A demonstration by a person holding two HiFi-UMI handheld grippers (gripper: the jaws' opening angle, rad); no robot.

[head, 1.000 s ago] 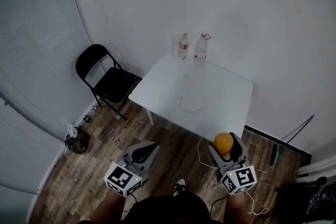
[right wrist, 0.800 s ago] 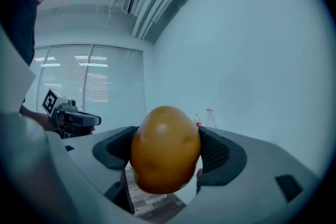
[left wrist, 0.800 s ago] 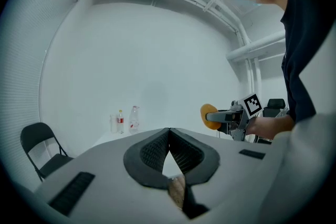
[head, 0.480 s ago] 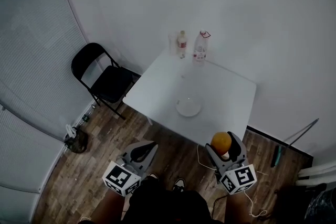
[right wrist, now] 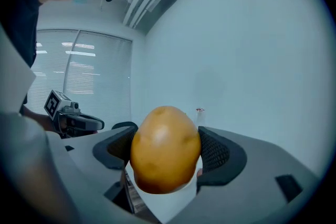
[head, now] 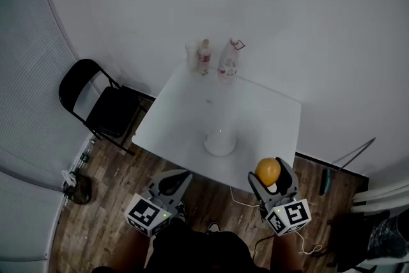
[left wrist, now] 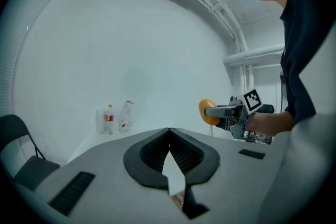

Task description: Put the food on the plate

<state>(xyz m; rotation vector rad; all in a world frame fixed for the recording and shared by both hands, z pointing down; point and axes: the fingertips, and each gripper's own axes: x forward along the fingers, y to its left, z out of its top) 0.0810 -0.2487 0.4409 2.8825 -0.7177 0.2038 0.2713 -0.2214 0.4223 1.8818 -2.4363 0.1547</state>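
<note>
The left gripper (left wrist: 169, 136) is seen at lower centre, its black-padded jaws closed tip to tip with nothing between them. At middle left a white table (left wrist: 89, 143) is shown against a pale wall, with a clear cup (left wrist: 100, 121), a red-labelled bottle (left wrist: 109, 119) and a larger clear bottle (left wrist: 125, 118) set close together at its far edge; a dark chair (left wrist: 21, 165) is cut off at lower left. At middle right the right gripper (left wrist: 212, 111) is held by a hand (left wrist: 268, 123) and closed on a round orange food (left wrist: 206, 107); dark clothing (left wrist: 304, 34) is seen above it.

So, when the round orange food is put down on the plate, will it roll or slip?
Probably rolls: the food is smooth and egg-shaped. It looks firm, since the right tool pinches it without denting. The plate seems shallow, so release low.
</note>
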